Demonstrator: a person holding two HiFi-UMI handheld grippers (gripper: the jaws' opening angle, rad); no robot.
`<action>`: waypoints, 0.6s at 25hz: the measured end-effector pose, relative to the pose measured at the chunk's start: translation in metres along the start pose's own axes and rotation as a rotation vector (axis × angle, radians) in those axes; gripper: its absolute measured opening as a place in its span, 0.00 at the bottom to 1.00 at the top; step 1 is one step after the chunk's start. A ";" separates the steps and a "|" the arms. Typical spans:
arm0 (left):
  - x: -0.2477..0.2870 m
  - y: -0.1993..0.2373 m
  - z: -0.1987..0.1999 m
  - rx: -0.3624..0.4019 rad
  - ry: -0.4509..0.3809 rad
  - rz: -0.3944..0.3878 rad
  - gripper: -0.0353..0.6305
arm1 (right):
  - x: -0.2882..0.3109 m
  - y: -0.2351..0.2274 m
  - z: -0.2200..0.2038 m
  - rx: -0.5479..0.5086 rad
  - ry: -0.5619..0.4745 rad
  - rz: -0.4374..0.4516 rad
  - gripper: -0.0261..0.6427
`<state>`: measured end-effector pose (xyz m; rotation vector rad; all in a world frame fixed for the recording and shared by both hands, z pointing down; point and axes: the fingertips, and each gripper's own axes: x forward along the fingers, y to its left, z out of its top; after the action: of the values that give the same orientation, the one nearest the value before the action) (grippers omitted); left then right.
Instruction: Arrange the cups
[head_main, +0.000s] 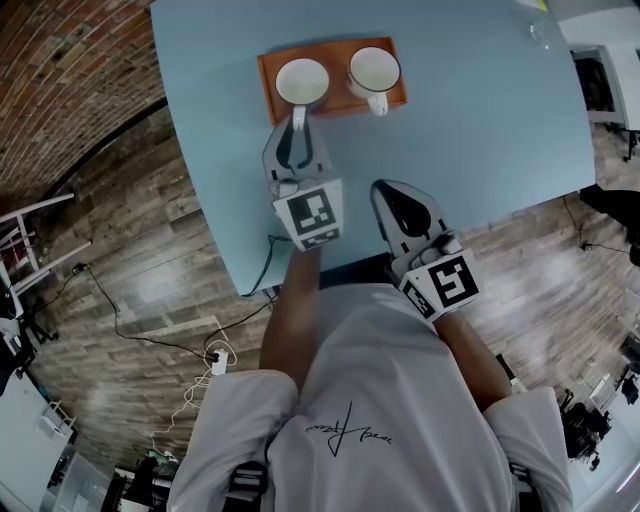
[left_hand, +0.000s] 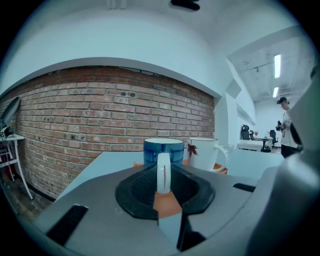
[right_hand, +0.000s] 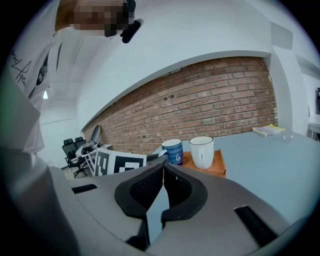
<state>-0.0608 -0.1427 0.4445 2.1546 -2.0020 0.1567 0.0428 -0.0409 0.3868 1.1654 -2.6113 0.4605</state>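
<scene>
The blue cup (head_main: 302, 80) stands on the left half of the orange tray (head_main: 340, 106), near the far edge of the table (head_main: 480, 130), with its white handle turned back toward the person. The left gripper (head_main: 297, 128) has that handle upright between its jaws, and the black pads are closed in on either side of it (the left gripper view looks straight along the handle to the cup's blue wall). Whether the cup's base rests fully on the tray cannot be told from here.

Just beside it on the tray's right half sits the white cup (head_main: 374, 68), apart from the blue one, its handle also pointing toward the person; a small red leaf mark shows on its side in the left gripper view.

The right gripper (head_main: 384, 188) hangs over the near part of the table, well back from the tray, its jaws pressed together with nothing between them.

Both arms reach forward from a white T-shirt (head_main: 380, 420). Beyond the table's left side runs a brick wall (head_main: 60, 70) above a wooden floor (head_main: 130, 260) (cables trail across it).
</scene>
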 end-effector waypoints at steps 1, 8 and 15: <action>0.000 0.000 0.000 0.003 -0.002 0.006 0.14 | -0.001 0.001 0.000 -0.004 -0.001 0.002 0.07; -0.001 -0.003 -0.001 -0.006 -0.005 0.064 0.14 | -0.014 -0.001 -0.004 0.007 -0.002 -0.002 0.07; 0.005 -0.004 0.002 -0.022 -0.015 0.128 0.14 | -0.025 -0.010 -0.007 0.025 -0.002 -0.031 0.07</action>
<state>-0.0562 -0.1481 0.4434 2.0201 -2.1400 0.1369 0.0670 -0.0281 0.3866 1.2127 -2.5930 0.4866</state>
